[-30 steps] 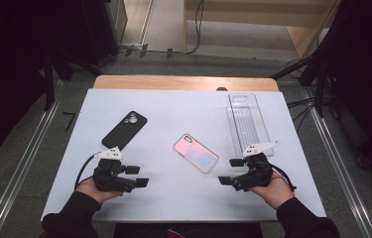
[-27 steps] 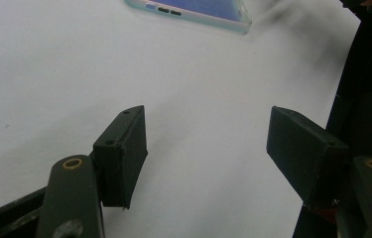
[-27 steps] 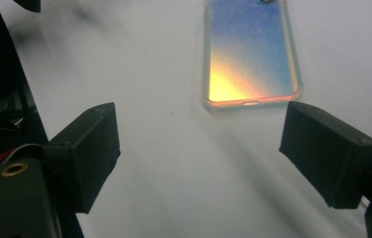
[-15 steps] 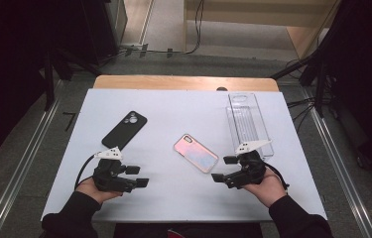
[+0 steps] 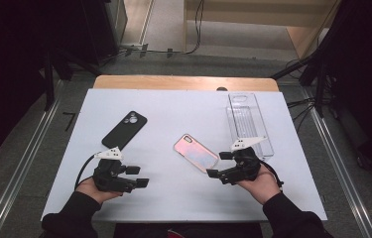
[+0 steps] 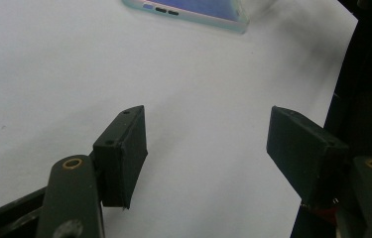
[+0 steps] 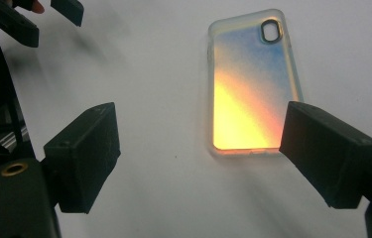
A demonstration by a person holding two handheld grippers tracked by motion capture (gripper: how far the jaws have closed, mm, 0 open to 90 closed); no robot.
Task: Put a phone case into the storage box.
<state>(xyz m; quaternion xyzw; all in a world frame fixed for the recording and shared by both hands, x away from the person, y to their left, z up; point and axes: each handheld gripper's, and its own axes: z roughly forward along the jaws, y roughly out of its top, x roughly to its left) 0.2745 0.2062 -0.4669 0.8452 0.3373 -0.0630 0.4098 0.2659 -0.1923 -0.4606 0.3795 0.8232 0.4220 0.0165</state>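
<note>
White tabletop (image 5: 173, 106) is slick, so the flat iridescent phone case (image 5: 196, 152) lying mid-tabletop toward its near edge may skid or slip if the right hand-held gripper (image 5: 214, 164), jaws released and empty beside it, pinches its thin edge; left hand-held gripper (image 5: 137, 176) also released.

White table (image 5: 173, 106): black phone (image 5: 124, 130), iridescent case (image 5: 196, 152), clear case (image 5: 249, 121).

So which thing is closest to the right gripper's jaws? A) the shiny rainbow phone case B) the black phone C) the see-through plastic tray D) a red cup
A: the right gripper has its open jaws beside the rainbow phone case, which also lies just ahead of them in the right gripper view, while the black phone lies across the table.
</note>
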